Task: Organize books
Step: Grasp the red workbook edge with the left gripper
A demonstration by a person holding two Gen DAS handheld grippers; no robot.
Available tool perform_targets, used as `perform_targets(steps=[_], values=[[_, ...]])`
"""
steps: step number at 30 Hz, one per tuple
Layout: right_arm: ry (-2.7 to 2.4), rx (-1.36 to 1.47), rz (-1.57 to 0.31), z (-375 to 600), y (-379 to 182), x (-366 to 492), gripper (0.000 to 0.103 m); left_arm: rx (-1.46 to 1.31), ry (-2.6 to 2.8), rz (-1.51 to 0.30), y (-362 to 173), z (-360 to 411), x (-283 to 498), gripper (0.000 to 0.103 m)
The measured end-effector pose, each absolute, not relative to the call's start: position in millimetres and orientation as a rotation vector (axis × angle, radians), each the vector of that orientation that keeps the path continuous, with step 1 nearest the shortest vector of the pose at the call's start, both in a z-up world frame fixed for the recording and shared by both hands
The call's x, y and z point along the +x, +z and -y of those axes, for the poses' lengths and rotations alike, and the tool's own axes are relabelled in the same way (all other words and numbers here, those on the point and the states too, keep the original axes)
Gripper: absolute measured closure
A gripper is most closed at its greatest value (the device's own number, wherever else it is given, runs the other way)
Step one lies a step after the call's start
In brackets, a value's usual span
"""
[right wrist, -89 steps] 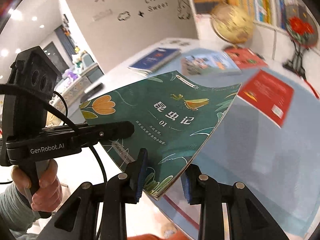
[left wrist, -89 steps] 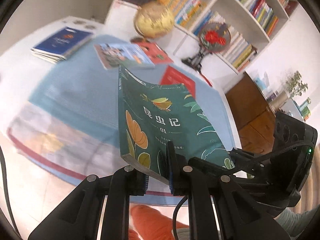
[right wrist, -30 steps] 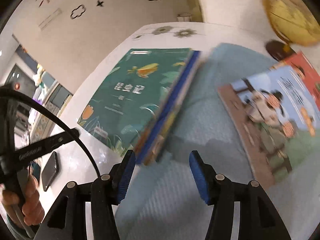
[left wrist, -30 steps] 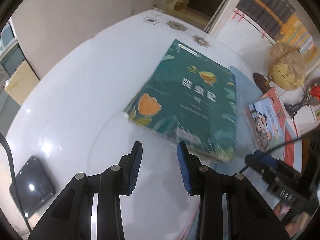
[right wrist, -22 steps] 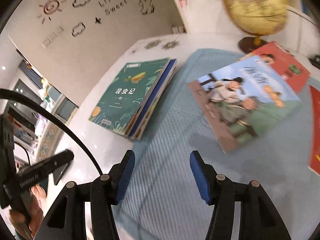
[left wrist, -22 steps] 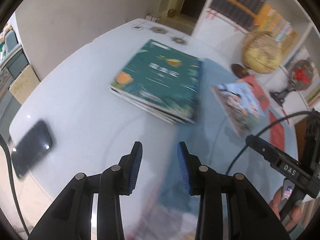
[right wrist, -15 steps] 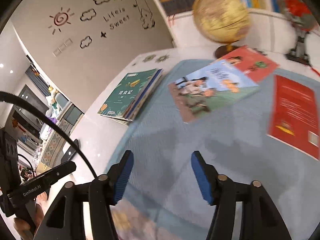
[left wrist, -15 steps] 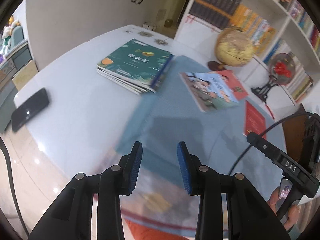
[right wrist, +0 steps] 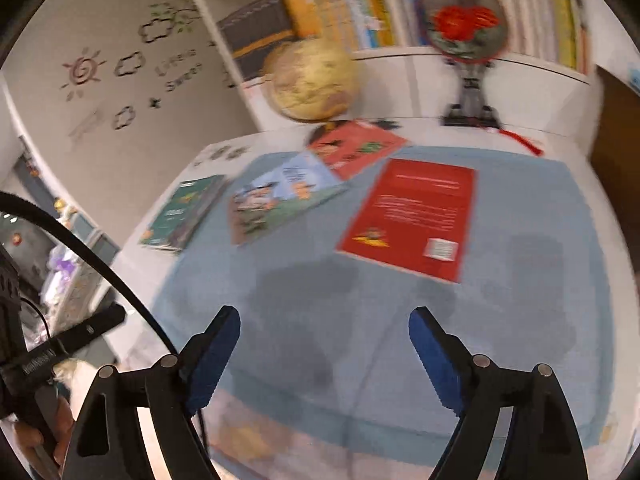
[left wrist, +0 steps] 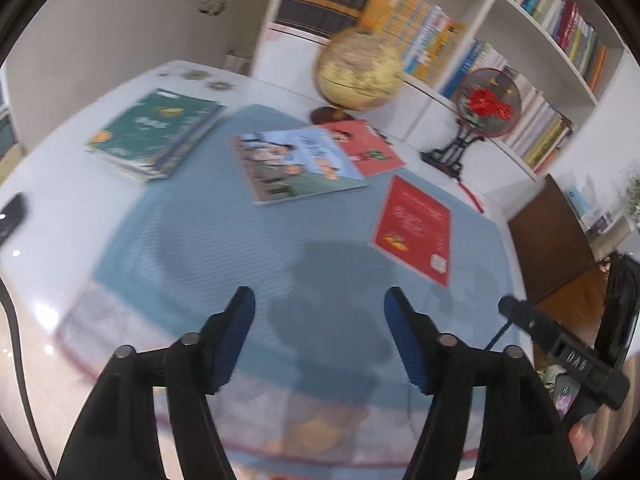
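A green book (left wrist: 154, 128) tops a small stack at the table's far left; it also shows in the right wrist view (right wrist: 185, 210). An illustrated blue book (left wrist: 294, 164) (right wrist: 276, 196), a red-orange book (left wrist: 362, 146) (right wrist: 354, 142) behind it, and a red book (left wrist: 414, 228) (right wrist: 412, 216) lie on the blue mat (left wrist: 224, 256). My left gripper (left wrist: 318, 336) is open and empty above the mat's near part. My right gripper (right wrist: 324, 356) is open and empty, in front of the red book.
A yellow globe (left wrist: 358, 68) and a round red-flower fan on a stand (left wrist: 486, 106) stand at the table's back. White shelves full of books (left wrist: 440, 40) rise behind. A dark phone (left wrist: 10, 214) lies at the left edge. A brown cabinet (left wrist: 556, 236) is at right.
Both grippers let go of the green book, which now lies on the left stack. Both pulled back toward the near edge and opened wider. The views swung right toward the red book.
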State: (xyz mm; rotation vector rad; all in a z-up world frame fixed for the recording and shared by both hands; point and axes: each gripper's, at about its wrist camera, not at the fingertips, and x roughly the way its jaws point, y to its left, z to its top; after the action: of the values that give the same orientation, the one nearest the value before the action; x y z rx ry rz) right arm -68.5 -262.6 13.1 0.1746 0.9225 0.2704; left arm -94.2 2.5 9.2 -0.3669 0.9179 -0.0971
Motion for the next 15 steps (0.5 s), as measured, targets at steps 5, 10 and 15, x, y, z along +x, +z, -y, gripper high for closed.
perform_targets(steps=[5, 10, 15], values=[[0.184, 0.171, -0.989, 317, -15, -30, 0.018, -0.245, -0.229, -0.984, -18, 67, -16, 0.037], [0.184, 0.199, -1.069, 341, -63, 26, 0.019, -0.219, -0.264, -1.113, -72, 116, 74, 0.038], [0.253, 0.177, -1.094, 338, -99, 80, 0.050, -0.170, -0.203, -1.171, -112, 131, 125, 0.042]])
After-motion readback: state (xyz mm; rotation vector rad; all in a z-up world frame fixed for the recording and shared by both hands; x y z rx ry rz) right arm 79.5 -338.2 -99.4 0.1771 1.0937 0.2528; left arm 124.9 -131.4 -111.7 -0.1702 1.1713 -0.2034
